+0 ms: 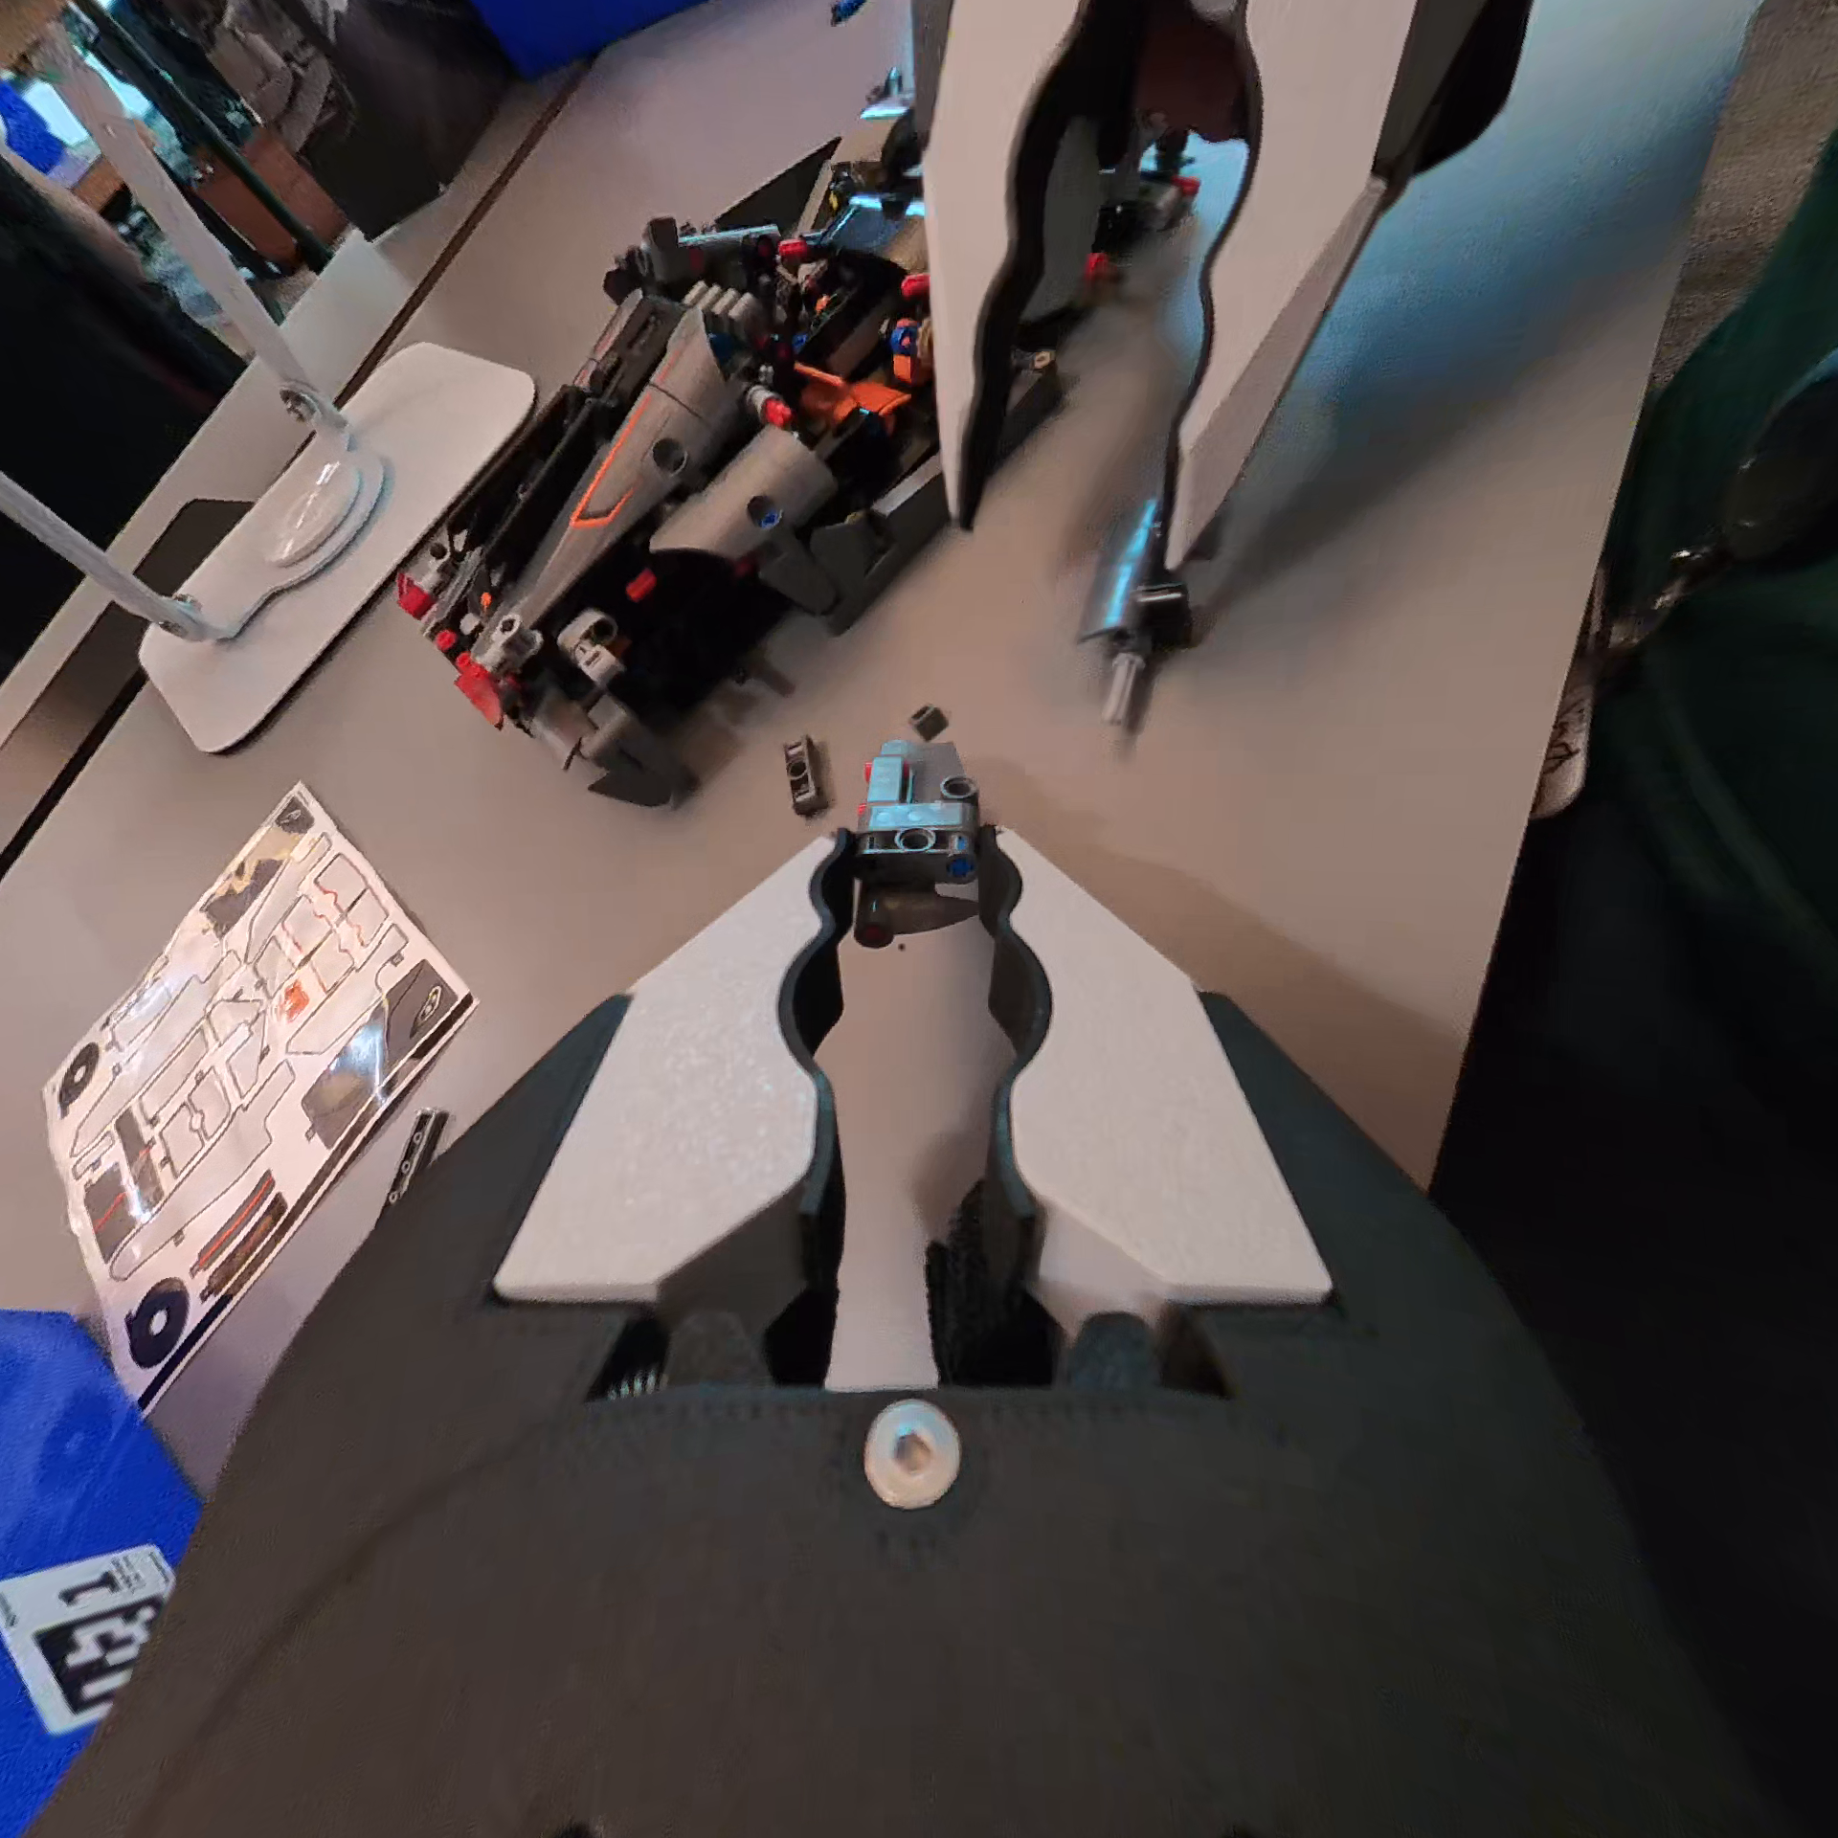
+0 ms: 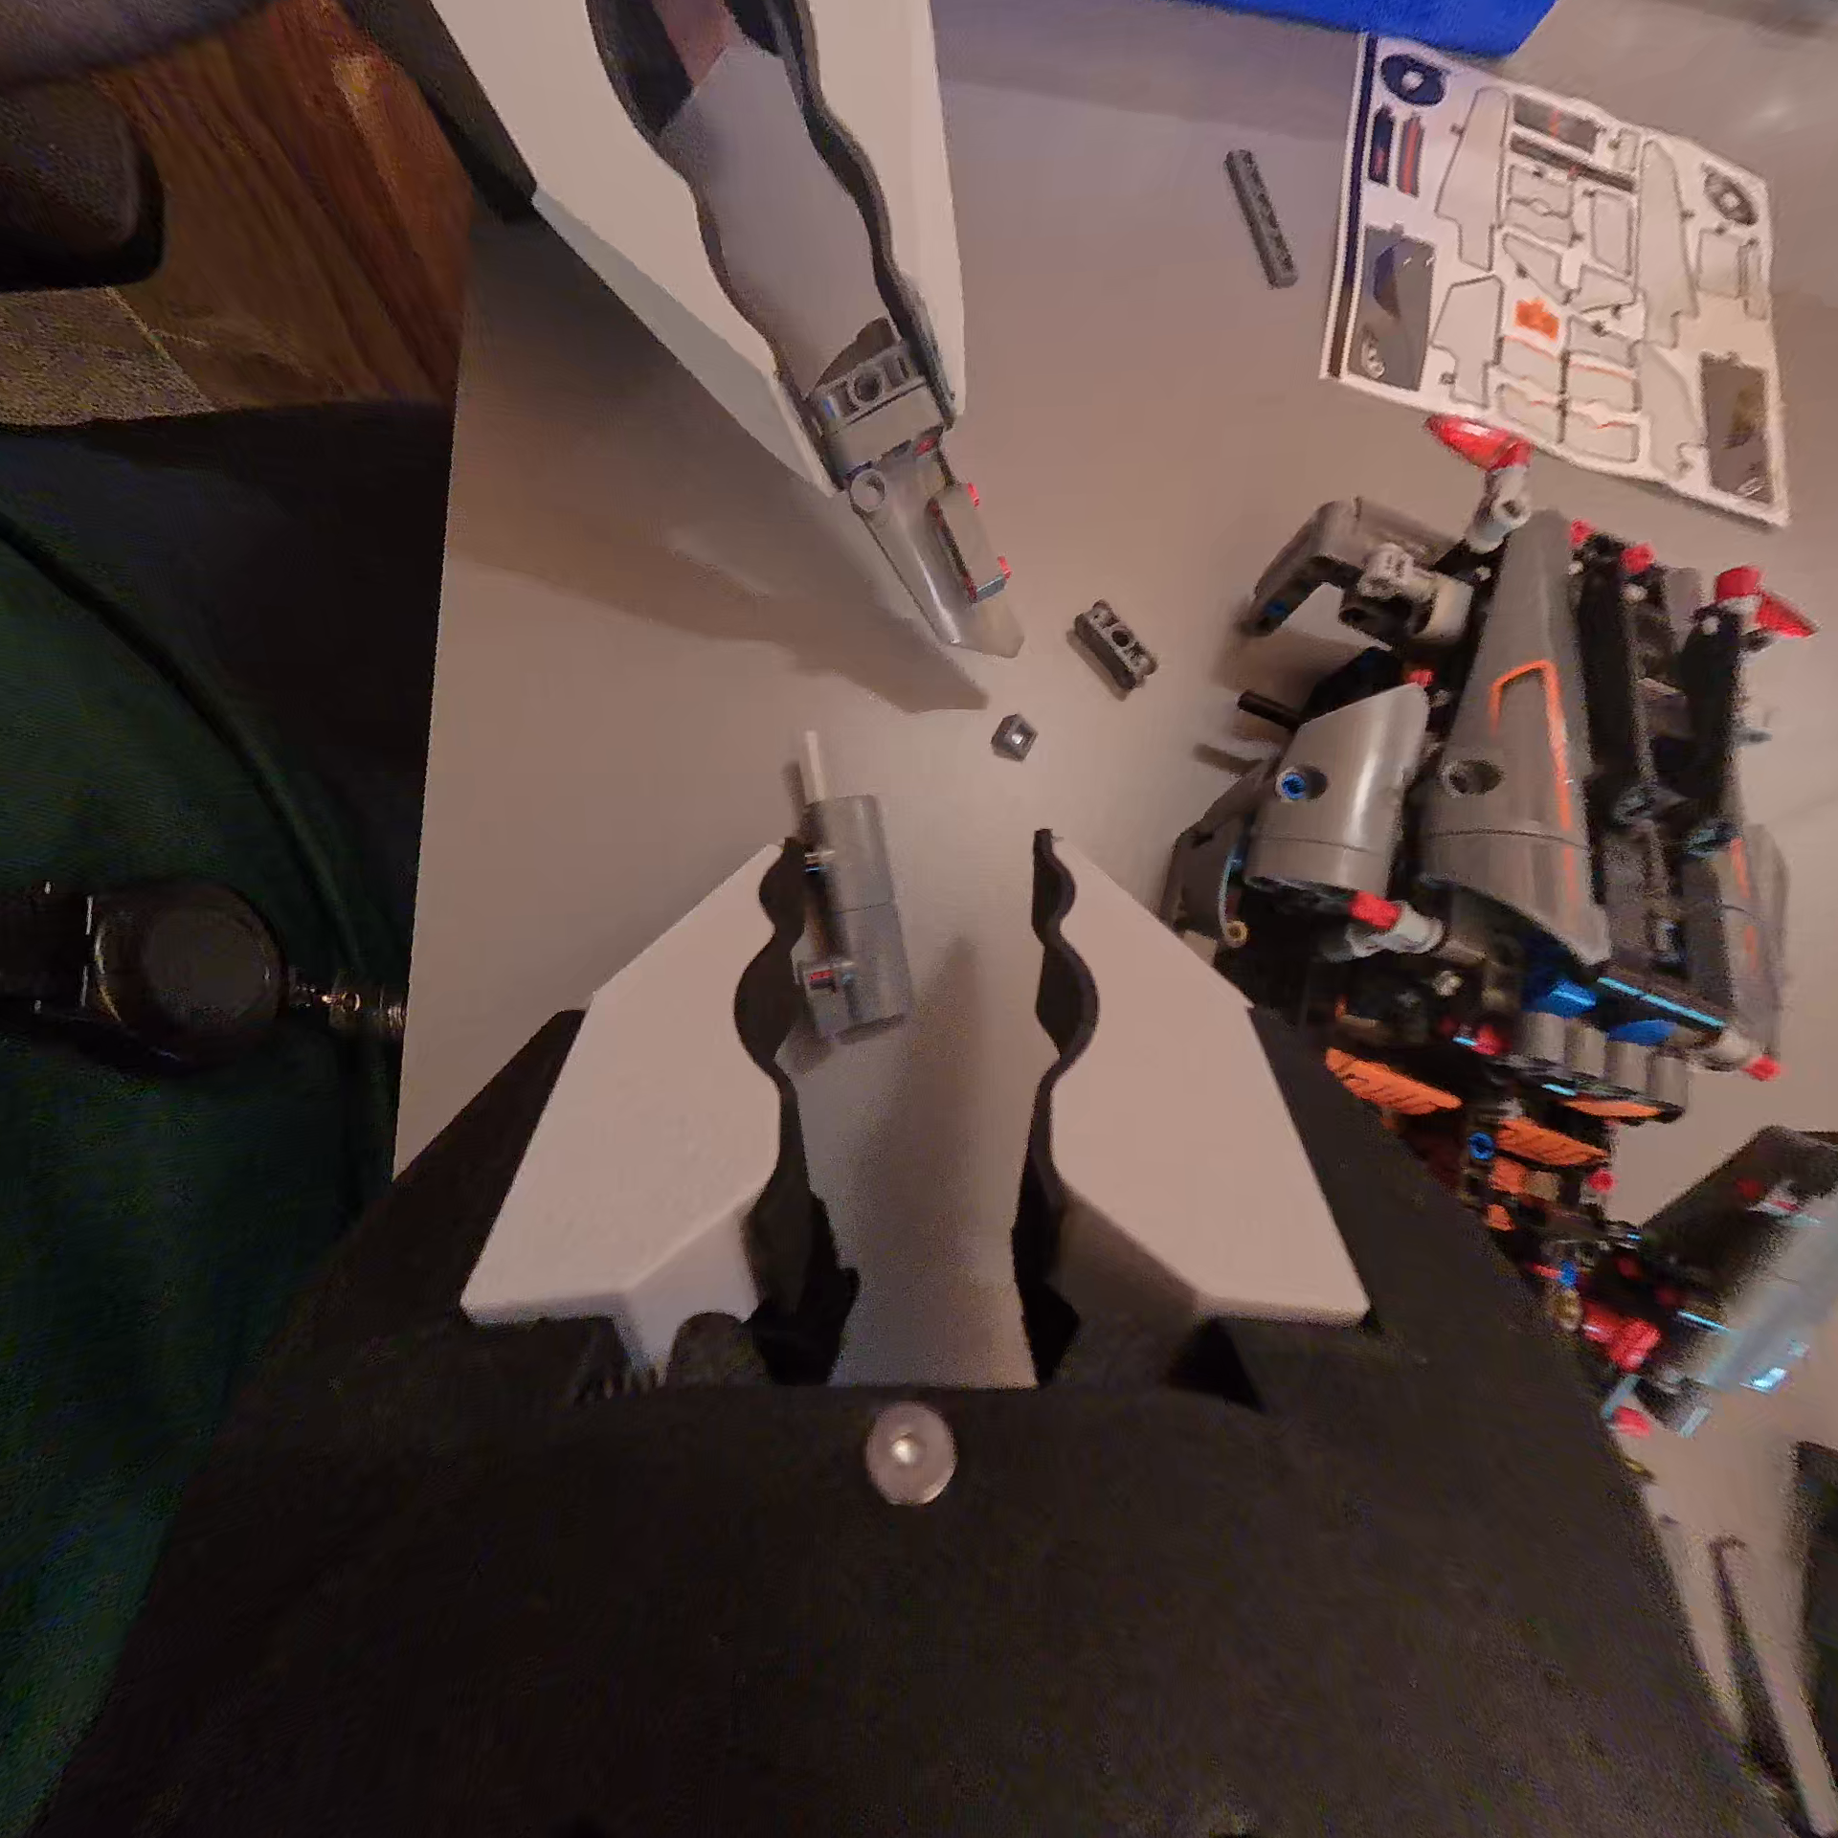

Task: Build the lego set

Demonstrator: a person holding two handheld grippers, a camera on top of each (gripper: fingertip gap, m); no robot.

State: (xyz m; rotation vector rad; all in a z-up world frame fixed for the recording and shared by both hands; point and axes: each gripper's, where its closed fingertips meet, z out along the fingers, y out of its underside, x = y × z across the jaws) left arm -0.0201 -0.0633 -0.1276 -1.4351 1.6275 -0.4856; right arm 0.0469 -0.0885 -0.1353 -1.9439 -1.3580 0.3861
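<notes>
My left gripper (image 1: 915,845) is shut on a small grey lego sub-assembly (image 1: 910,811) with blue and red pins, just above the table. In the right wrist view this gripper (image 2: 890,448) comes in from the top, with a grey panel (image 2: 950,582) sticking out past its tips. My right gripper (image 2: 915,850) is open. A grey piece with a white axle (image 2: 860,915) lies against its left finger; it also shows, blurred, in the left wrist view (image 1: 1129,597). The partly built grey, black and orange car (image 1: 696,477) (image 2: 1492,845) lies beside both grippers.
Two small dark pieces (image 1: 804,771) (image 1: 930,721) lie between the grippers. A sticker sheet (image 1: 249,1044) (image 2: 1552,269) and a dark beam (image 2: 1261,219) lie farther off. A white stand base (image 1: 328,537) and a blue bin (image 1: 60,1492) stand nearby. A person in dark green (image 2: 149,796) is at the table edge (image 2: 428,895). Left tips to right tips: about 8 cm. Measured from the fingertips, the dark beam (image 2: 1261,219) is 15 cm or so from the left gripper and 25 cm from the right.
</notes>
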